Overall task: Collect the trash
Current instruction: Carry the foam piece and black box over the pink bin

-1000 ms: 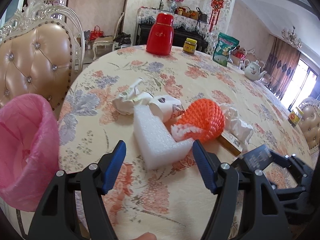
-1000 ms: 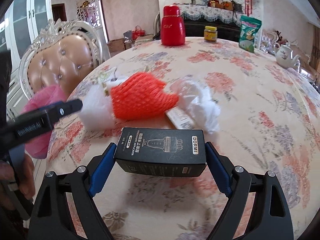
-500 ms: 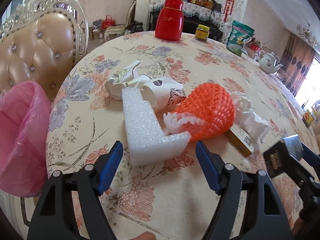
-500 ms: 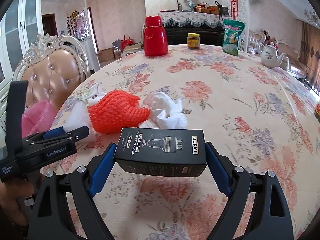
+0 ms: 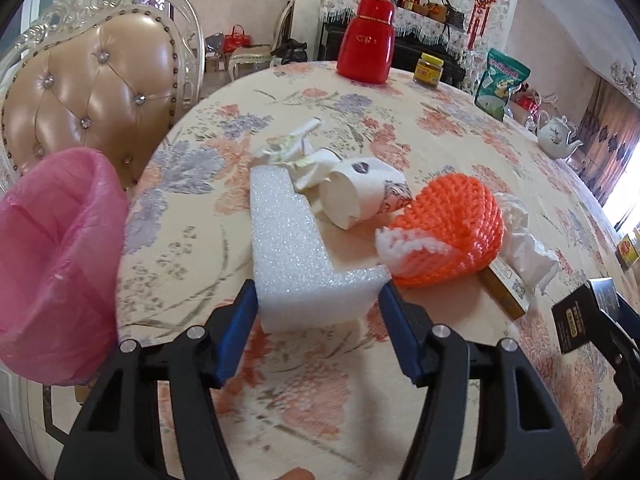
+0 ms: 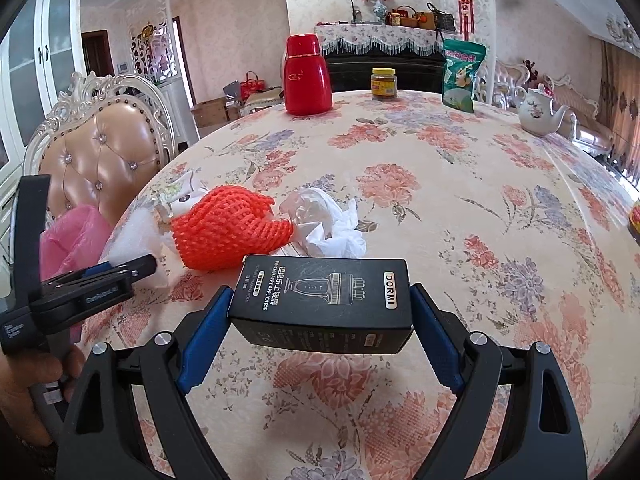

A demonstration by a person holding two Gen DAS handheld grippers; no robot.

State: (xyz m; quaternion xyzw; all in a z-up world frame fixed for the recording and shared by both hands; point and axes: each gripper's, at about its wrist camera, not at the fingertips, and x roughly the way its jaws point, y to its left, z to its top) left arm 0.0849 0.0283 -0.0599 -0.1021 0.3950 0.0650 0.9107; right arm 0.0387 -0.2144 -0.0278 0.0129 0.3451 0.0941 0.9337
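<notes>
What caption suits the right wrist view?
Right hand-held gripper holds a black box above the floral table.
</notes>
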